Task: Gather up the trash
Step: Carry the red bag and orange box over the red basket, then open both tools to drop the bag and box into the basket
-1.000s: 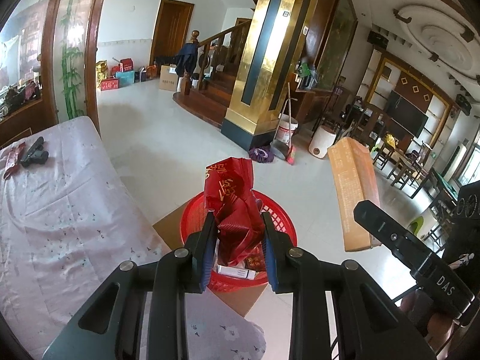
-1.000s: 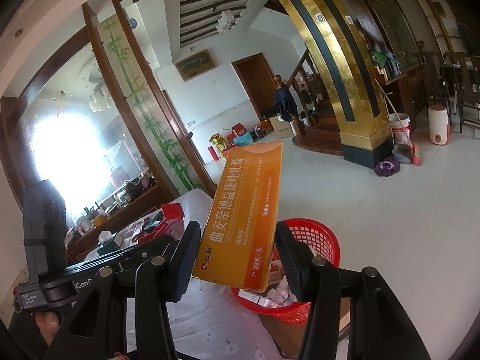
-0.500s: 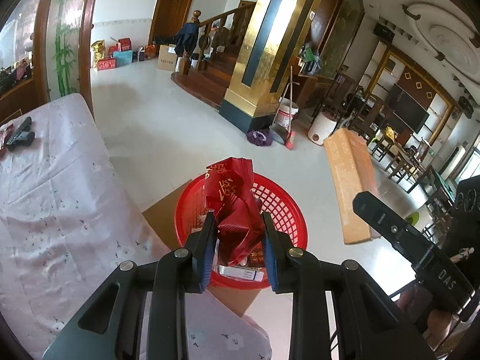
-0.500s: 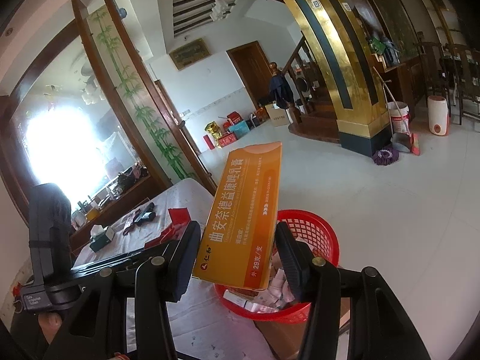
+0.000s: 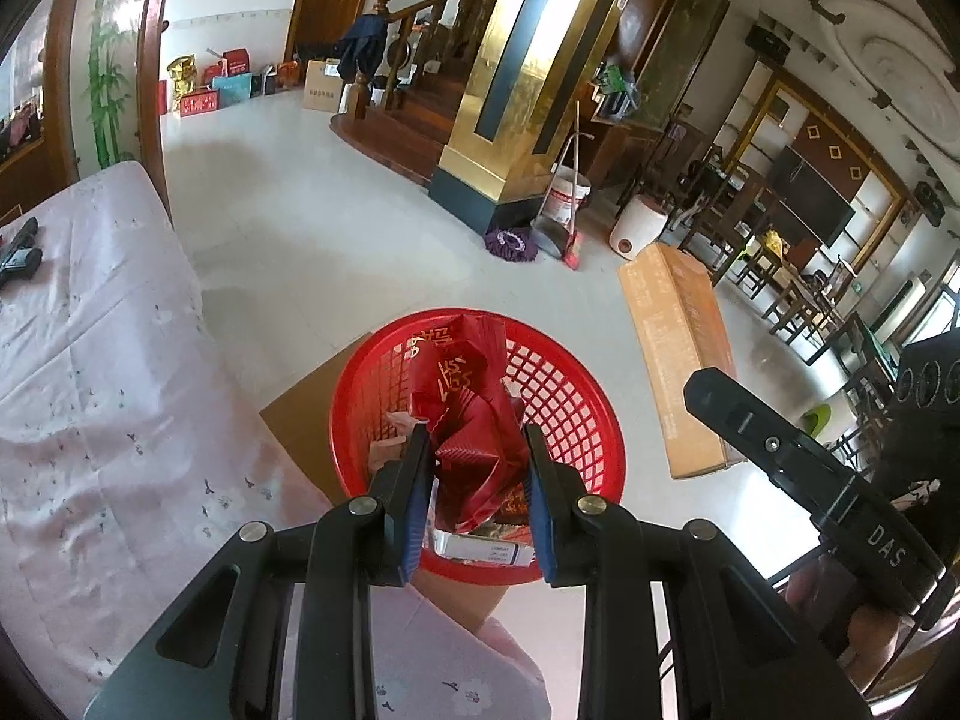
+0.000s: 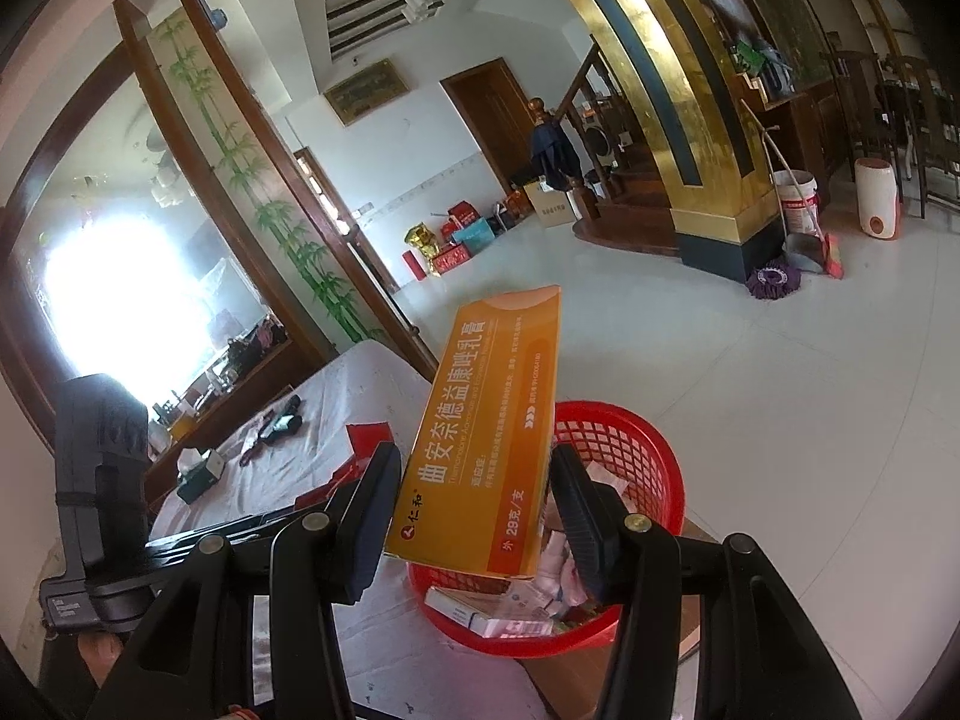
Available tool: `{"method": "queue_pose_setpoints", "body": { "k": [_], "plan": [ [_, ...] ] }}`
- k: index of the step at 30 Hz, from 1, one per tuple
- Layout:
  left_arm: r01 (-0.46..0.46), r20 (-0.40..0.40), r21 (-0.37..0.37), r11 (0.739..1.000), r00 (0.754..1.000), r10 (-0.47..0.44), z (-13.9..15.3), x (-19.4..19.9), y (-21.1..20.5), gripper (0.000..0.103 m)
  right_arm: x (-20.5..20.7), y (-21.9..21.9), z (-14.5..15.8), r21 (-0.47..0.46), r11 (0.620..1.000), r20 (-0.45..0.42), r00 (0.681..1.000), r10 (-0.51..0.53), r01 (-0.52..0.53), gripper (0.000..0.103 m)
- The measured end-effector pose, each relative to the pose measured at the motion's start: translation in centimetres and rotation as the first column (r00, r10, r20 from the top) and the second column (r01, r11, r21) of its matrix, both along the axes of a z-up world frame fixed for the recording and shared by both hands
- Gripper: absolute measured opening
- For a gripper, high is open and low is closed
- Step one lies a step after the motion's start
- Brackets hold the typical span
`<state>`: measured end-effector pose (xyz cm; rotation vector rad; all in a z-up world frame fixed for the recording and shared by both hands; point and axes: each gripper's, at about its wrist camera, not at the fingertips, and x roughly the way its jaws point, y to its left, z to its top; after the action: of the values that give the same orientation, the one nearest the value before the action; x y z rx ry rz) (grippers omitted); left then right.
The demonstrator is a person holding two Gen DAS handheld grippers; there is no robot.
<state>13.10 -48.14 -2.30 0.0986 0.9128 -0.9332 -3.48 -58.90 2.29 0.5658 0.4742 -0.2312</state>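
- the left gripper (image 5: 474,450) has its jaws pinching a crumpled red foil wrapper with gold characters (image 5: 465,402); the wrapper is creased and folded over itself, shiny, and it stands up above the jaws.
- that wrapper hangs directly over a round red plastic mesh basket (image 5: 576,396), inside the ring of its rim.
- the right gripper (image 6: 474,480) has its jaws clamped on the lower sides of a long flat orange cardboard medicine box with white chinese lettering (image 6: 486,438); the box stands nearly upright, tilted a little to the right at its top, with a paler yellow band along its upper edge.
- in the right wrist view the box's lower end is just above the near rim of the basket (image 6: 648,450).
- the basket already holds small white and pink cartons and packets (image 6: 492,612) at its bottom.
- the basket sits on a brown cardboard sheet (image 5: 300,408) beside the edge of the desk covered with a pale pink flowered cloth (image 5: 108,408).
- a black handheld device (image 5: 18,252) lies at the far left edge of the desk, well apart from the basket.
- a person's hand (image 5: 864,618) holds the right gripper's handle at the lower right of the left wrist view.
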Motion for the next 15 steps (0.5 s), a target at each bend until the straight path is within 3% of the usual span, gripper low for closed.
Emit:
{"method": "queue_pose_setpoints", "body": {
  "k": [15],
  "plan": [
    [0.003, 0.0, 0.014, 1.0, 1.0, -0.003, -0.55, 0.36, -0.14, 0.027, 0.27, -0.07, -1.13, 0.018, 1.0, -0.019, 1.0, 0.001, -0.001, 0.055]
  ]
}}
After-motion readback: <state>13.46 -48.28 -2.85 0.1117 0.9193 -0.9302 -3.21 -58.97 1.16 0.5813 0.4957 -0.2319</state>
